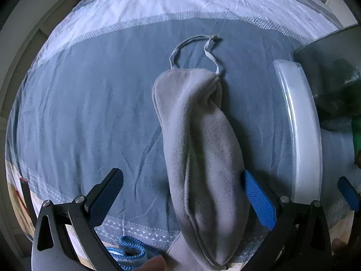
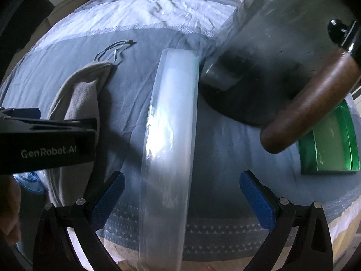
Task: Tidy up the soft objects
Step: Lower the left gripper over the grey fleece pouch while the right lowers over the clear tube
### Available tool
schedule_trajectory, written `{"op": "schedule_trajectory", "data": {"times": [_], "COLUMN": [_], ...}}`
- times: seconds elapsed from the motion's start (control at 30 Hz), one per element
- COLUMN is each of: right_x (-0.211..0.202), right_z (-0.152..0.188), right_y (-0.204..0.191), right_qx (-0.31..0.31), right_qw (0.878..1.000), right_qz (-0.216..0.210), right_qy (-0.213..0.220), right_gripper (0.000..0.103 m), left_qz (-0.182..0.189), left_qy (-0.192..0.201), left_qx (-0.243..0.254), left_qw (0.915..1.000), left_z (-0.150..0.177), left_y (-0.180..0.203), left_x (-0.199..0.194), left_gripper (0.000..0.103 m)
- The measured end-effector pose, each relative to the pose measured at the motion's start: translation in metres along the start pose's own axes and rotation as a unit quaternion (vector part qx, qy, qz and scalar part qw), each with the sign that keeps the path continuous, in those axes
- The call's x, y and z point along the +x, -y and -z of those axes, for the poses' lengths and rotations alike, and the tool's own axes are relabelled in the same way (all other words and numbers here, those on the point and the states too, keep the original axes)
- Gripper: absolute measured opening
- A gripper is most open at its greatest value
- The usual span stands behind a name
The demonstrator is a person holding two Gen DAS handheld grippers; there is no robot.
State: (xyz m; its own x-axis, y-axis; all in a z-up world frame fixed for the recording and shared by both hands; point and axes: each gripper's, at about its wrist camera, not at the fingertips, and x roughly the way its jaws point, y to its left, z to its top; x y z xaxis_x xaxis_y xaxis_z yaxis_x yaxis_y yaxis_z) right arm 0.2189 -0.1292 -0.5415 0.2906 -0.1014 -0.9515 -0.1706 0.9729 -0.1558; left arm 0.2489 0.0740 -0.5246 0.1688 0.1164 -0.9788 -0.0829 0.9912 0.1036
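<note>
Currently positioned: left claw (image 1: 183, 199) spread wide, gripping nothing, black pad to the left and blue pad to the right. Grey fleece pouch (image 1: 196, 149) laid lengthwise on the blue-grey bedspread (image 1: 90, 113), lower end reaching between the pads but nearer the blue one (contact with that pad cannot be told). Drawstring (image 1: 191, 49) looped out from the far, gathered mouth of the pouch, knot resting on the bedspread. Just right of the pouch: translucent plastic bin rim (image 1: 302, 131), standing on edge in this view.

Right claw (image 2: 182, 197) likewise released, both blue pads well apart, with the translucent bin rim (image 2: 169, 135) running between them, nearer the left pad. Seen to its left: the grey fleece pouch (image 2: 76, 94), partly covered by the left tool body marked GenRobot.AI (image 2: 48, 144). Green container (image 2: 331, 144) at right on the bedspread (image 2: 225, 158). Blue woven strap (image 1: 128, 248) near the bed's lower edge.
</note>
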Motion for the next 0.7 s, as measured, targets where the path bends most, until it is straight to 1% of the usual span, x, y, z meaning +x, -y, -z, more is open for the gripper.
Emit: {"op": "schedule_trajectory", "data": {"times": [0.27,0.47,0.57,0.7], "right_x": [0.026,0.051,0.061,0.077], "right_z": [0.003,0.005,0.004,0.005], "right_y": [-0.005,-0.009,-0.008,-0.011], "right_qx": [0.005,0.015,0.02,0.022], "right_qw": [1.0,1.0,1.0,1.0], "right_qz": [-0.001,-0.001,-0.003,-0.003], "right_qy": [-0.005,-0.014,-0.014,-0.015], "right_gripper": [0.103,0.103,0.103,0.103], "left_qz": [0.013,0.018,0.025,0.024], "left_qy": [0.002,0.0,-0.004,-0.006], "left_qx": [-0.006,-0.012,-0.019,-0.016], "left_qw": [0.9999,0.9998,0.9995,0.9996], "left_z": [-0.003,-0.004,-0.004,-0.002], "left_y": [0.0,0.019,0.018,0.024], "left_x": [0.01,0.027,0.035,0.045], "left_gripper": [0.102,0.102,0.102,0.102]}}
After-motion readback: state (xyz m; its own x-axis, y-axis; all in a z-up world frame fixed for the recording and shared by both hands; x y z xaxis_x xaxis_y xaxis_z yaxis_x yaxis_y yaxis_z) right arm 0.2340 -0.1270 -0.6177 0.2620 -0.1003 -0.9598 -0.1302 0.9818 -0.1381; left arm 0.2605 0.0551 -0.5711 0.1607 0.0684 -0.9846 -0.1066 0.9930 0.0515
